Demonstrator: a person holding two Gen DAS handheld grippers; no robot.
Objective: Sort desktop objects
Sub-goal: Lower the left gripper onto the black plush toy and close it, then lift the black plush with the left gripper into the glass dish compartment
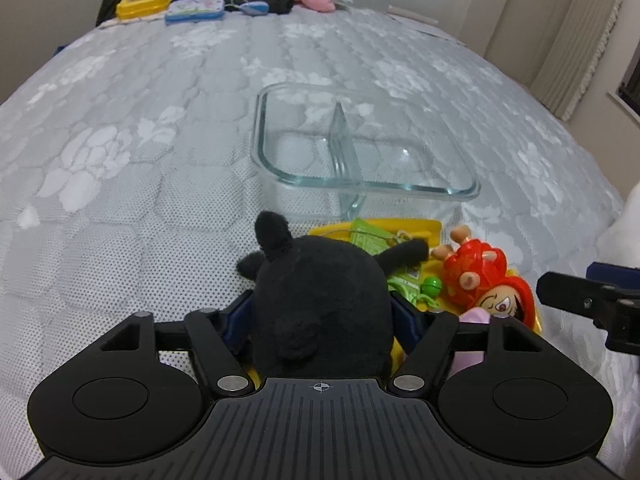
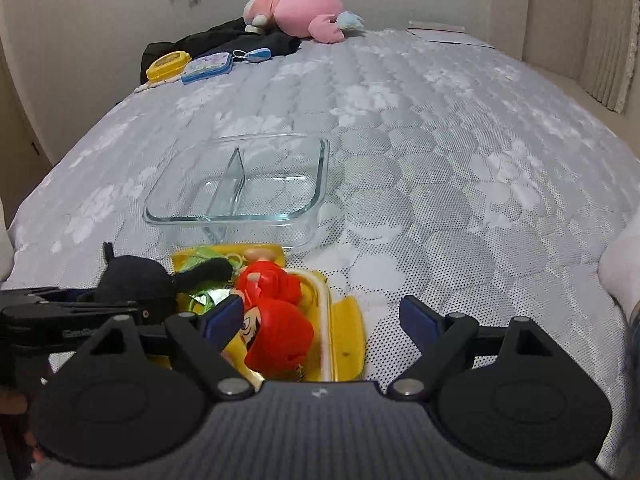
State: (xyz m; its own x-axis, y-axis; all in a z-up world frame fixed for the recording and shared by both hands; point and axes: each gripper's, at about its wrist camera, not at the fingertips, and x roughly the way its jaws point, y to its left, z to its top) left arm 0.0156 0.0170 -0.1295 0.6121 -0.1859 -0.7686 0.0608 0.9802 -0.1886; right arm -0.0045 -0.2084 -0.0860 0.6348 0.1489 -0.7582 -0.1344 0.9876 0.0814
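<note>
A black plush toy (image 1: 320,300) sits between the fingers of my left gripper (image 1: 322,312), whose blue pads (image 1: 404,312) press on its two sides. It rests at the left end of a yellow tray (image 2: 348,340). In that tray lie a red-haired doll figure (image 2: 276,320) and some green trinkets (image 1: 372,236). My right gripper (image 2: 322,318) stands open over the tray, with the doll just inside its left finger (image 2: 224,316) and untouched by the right one. Just beyond the tray stands an empty glass dish (image 1: 372,186) with a divider down the middle.
Everything lies on a grey quilted mattress (image 1: 160,160). At its far end are a pink plush (image 2: 304,12), a black garment (image 2: 224,36), a yellow box (image 2: 168,64) and a blue tin (image 2: 208,66). Curtains and a wall close off the right side.
</note>
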